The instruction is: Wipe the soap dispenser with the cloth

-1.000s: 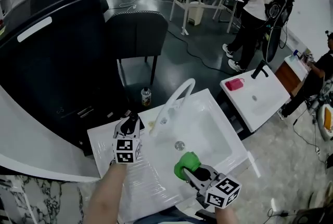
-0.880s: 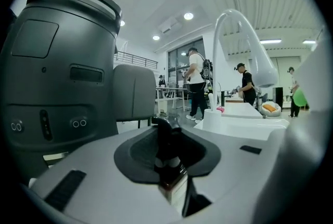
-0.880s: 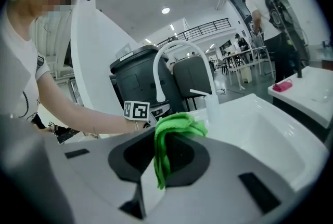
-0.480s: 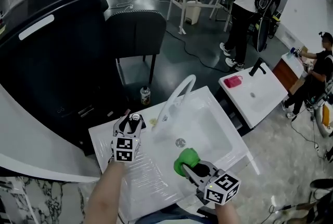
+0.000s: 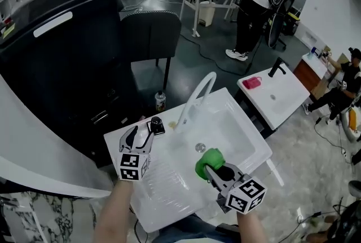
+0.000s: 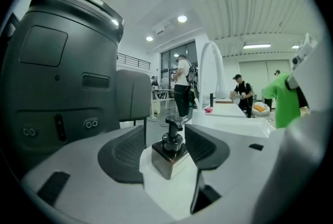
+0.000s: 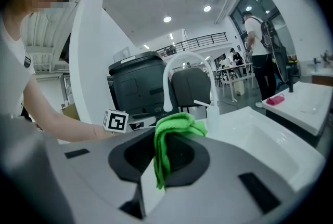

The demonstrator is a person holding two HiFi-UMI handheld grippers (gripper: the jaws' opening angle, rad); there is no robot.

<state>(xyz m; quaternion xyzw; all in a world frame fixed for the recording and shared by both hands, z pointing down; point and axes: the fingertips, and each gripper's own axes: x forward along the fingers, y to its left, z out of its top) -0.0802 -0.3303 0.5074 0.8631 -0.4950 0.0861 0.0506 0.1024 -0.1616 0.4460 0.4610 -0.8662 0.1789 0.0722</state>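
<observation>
**Left tongs apart at the soap dispenser, right tongs clamped on the cloth**

The soap dispenser (image 5: 156,125) is a small dark bottle with a square base and a black pump head. It stands upright on the flat top of the white sink (image 5: 169,182), at the back left, near the foot of the white curved faucet (image 5: 194,95).

The left tongs (image 5: 141,136) point at the dispenser from the person's side. In the left gripper view the two jaws stand apart, and they have just been opening. The dispenser is in the gap at their tips. A narrow space shows on each side of it, so the pads do not press on it.

The right tongs (image 5: 216,171) hang over the basin, on the near side of the drain (image 5: 199,147). Their jaws are closed on the green cloth (image 5: 210,158). In the right gripper view the cloth is pinched between the pads. One bunch of it rises above the jaws and one end hangs down between them. The cloth is well apart from the dispenser and does not touch it.

Behind the sink there is a dark chair (image 5: 151,36) and a large black machine (image 5: 56,67). To the right stands a second white sink (image 5: 276,98) with a pink thing (image 5: 252,82) on it. Some people are at tables further back in the room.
</observation>
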